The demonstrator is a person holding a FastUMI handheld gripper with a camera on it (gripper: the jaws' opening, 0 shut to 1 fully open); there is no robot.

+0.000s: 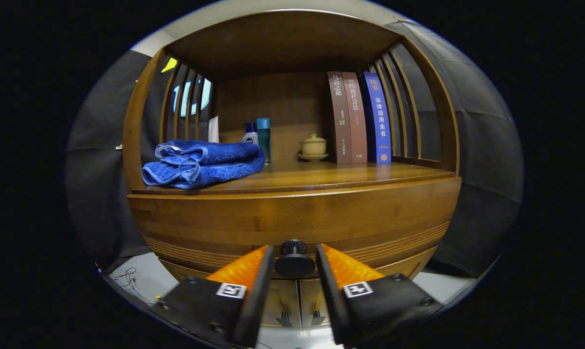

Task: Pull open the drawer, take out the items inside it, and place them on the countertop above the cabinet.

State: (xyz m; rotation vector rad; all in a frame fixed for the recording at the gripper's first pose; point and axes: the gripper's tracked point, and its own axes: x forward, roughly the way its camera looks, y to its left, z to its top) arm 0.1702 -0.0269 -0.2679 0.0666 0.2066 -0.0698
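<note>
Straddling the single dark round knob of the drawer, the claw has one finger on each side of it; the two fingers stand very close to the knob's flanks, but whether they truly press on it cannot be told from this low angle. The drawer front sits flush in the wooden cabinet, closed, so whatever lies inside it is hidden. Just above the drawer runs the counter, a wooden shelf roofed by a top board and fenced with slatted sides. On it, at the left, lies one folded blue towel. Behind the towel stand two small bottles, one white with a dark cap and one teal, close together, with a pale card-like object near them, too unclear to name. Near the middle rests one cream lidded cup on one saucer. To its right three books stand upright side by side, two brown and one blue. Below the drawer, between the fingers, two cabinet doors meet at a seam. A few thin wires lie on the pale floor beside the cabinet's left foot.
</note>
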